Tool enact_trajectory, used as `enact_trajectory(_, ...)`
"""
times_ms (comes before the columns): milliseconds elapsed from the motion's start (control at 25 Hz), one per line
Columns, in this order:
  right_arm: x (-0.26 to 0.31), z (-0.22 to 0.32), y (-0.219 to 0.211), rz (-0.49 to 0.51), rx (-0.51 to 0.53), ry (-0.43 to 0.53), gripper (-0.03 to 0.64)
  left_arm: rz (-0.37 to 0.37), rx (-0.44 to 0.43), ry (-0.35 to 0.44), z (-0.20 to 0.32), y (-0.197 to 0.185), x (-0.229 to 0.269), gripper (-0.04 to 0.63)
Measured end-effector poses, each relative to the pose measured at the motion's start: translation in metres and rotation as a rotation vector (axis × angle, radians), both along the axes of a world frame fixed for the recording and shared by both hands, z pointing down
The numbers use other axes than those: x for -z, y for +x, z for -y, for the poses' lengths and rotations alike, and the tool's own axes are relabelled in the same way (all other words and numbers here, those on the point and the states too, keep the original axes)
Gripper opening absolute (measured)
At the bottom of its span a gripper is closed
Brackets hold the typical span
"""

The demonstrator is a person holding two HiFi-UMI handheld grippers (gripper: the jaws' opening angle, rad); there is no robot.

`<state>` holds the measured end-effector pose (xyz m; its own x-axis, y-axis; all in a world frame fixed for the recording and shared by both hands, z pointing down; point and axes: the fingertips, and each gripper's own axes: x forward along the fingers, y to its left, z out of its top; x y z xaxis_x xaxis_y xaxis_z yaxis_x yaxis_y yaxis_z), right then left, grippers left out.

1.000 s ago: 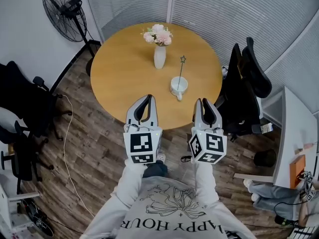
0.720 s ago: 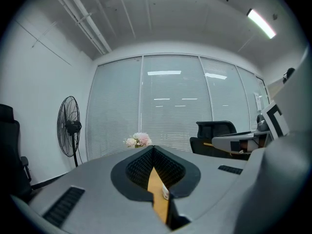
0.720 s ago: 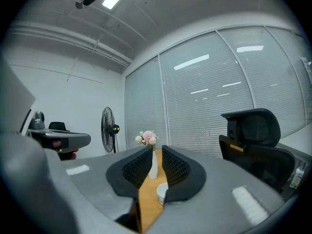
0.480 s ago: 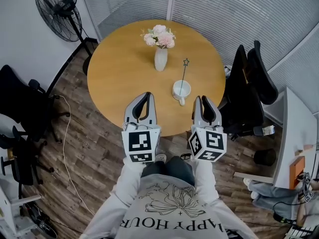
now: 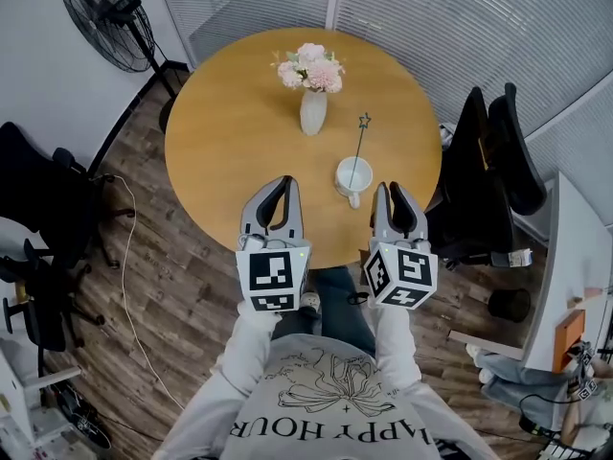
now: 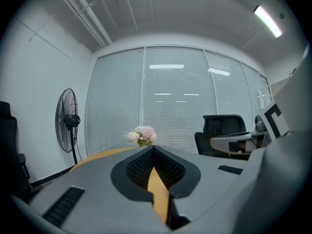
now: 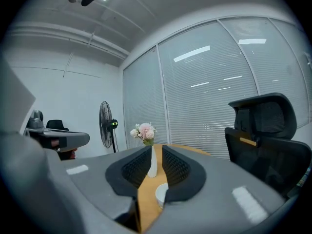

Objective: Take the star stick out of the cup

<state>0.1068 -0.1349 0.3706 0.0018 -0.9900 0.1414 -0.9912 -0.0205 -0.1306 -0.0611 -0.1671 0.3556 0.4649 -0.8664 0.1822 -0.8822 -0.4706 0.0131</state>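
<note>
Head view only, star stick [image 5: 360, 143] in cup [image 5: 351, 175]

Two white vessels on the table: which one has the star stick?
The squat handled cup in front; the star stick leans out of it. The tall narrow vase farther back holds pink flowers.

1. The round honey-coloured wooden table [image 5: 239, 132] has a smooth, satin top with little glare.
2. The white handled cup [image 5: 351, 174] looks like glazed ceramic and is glossy.
3. The thin dark star stick [image 5: 359, 143] seems to be metal wire, though it is too slim to be sure.
4. The tall white vase [image 5: 313, 113] is smooth and matt.
5. The dark plank floor [image 5: 182, 276] shows worn wood grain.
6. The black standing fan [image 5: 101, 12], far left, has a wire metal grille.
</note>
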Motion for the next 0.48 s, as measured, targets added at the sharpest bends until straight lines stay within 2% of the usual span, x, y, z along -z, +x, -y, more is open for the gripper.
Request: enact_trajectory(480, -0.018, 0.065, 0.020, 0.028, 0.057, -0.024, 0.075, 0.015, 0.043, -0.024, 0.054, 0.024, -0.013, 0.006)
